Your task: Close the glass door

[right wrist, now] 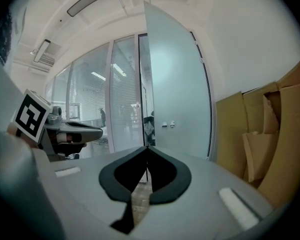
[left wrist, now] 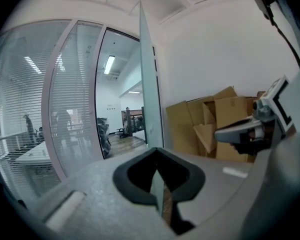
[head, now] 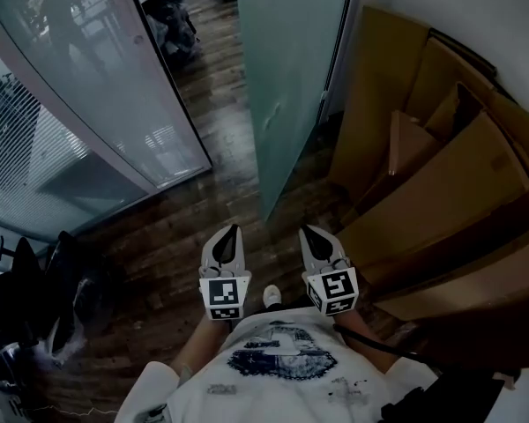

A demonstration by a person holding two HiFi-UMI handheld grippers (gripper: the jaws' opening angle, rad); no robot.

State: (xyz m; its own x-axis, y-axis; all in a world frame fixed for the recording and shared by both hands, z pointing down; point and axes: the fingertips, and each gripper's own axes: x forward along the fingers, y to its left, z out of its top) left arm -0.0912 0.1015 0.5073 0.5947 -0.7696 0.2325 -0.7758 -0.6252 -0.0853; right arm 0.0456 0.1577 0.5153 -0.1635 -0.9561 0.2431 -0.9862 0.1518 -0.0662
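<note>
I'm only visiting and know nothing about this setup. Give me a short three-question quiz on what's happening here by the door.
1. True or false: the glass door is already closed.
2. What leans by the wall to the right of the door? A) plants B) cardboard boxes C) ladders
3. Fill in: the left hand-held gripper and right hand-held gripper have their jaws ___, holding nothing.
Key: 1 false; 2 B; 3 shut.

I can read no words, numbers or brand names here; the print on the person's shirt (head: pixel 282 359) is too blurred.
</note>
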